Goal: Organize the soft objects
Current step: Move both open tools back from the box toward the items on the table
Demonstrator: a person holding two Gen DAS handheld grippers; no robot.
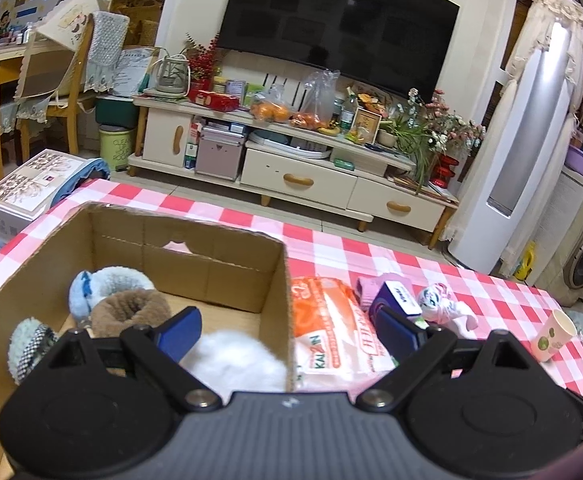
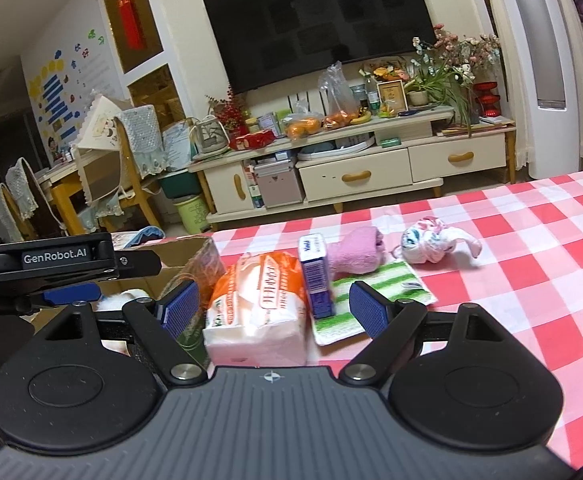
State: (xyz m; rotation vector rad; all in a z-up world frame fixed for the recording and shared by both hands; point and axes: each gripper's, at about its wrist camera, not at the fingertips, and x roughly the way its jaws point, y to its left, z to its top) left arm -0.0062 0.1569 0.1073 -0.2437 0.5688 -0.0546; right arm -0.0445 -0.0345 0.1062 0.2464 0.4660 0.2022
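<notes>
Both hand-held grippers, left (image 1: 287, 330) and right (image 2: 273, 308), spread empty: fluffy slippers fill the brown cardboard box (image 1: 227, 252) while an orange tissue pack (image 2: 257, 308) waits on the checked surface (image 2: 511, 248).

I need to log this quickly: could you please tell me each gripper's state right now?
Left gripper: open, holding nothing.
Right gripper: open, holding nothing; tissue pack between its jaws.

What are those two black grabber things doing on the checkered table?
A person is tidying soft things into the cardboard box. Fluffy slippers already lie inside. The left gripper hangs open over the box edge, holding nothing. The right gripper is open around the tissue pack, not squeezing yet.
</notes>
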